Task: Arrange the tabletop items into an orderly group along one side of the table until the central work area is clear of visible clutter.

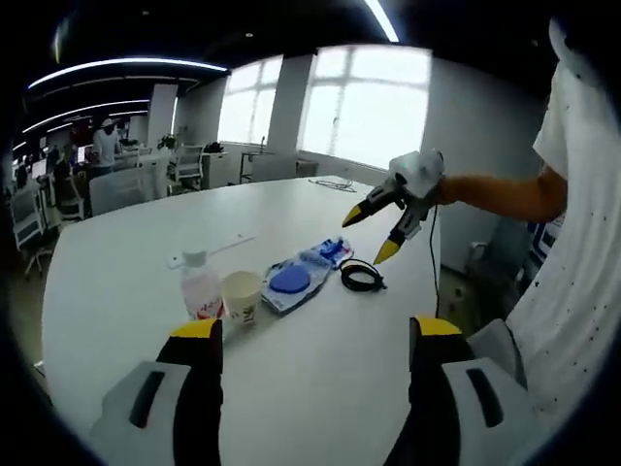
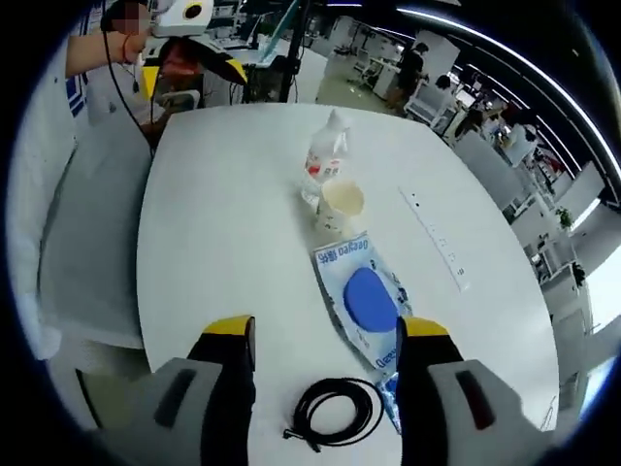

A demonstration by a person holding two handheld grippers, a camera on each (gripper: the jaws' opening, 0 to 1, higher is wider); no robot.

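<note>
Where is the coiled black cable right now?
In the right gripper view, the black cable lies on the white table between the right gripper jaws, beside the blue packet.

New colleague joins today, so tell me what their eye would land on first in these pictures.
A short row of items on the white table: a plastic bottle, a paper cup beside it, then a blue-and-white packet. A coiled black cable lies just ahead of the right gripper, whose fingers stand apart.
</note>
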